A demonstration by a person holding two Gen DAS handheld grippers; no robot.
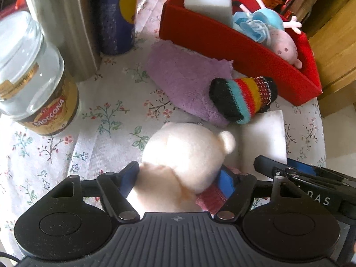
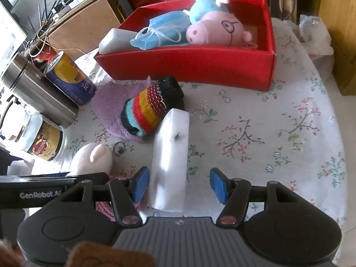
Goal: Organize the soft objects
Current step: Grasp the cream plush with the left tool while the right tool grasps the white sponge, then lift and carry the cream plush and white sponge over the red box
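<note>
Through my left wrist camera I see a floral tablecloth (image 1: 106, 111) over a rounded table, with wooden furniture (image 1: 333, 44) behind on the right. At far left stand a Moccona glass jar (image 1: 33, 84), a steel flask (image 1: 64, 22) and a blue-and-yellow drink can (image 1: 115, 15). At far right a red box (image 1: 233, 51) holds a white sponge block (image 1: 209, 6), a blue face mask (image 1: 253, 26) and a pink pig plush (image 1: 284, 46). In front of the box a purple cloth (image 1: 184, 80) lies flat, a striped knitted sock (image 1: 244, 98) partly on it. My left gripper (image 1: 178, 178) tilts steeply down, its blue pads set against both sides of a cream plush toy (image 1: 184, 155) – gripping it. My other tool's black body enters at the right edge.

Through my right wrist camera the same tablecloth (image 2: 255, 133) spreads out, sunlit, with desks and cables beyond at far left. The red box (image 2: 200, 64) sits at the far side, the sock (image 2: 151, 109) and purple cloth (image 2: 109, 111) nearer. My right gripper (image 2: 178, 185) angles down with its jaws apart – a white foam block (image 2: 170, 155) lies between them, close to the left pad, clear of the right one. The cream plush (image 2: 93, 158) sits near left.
</note>
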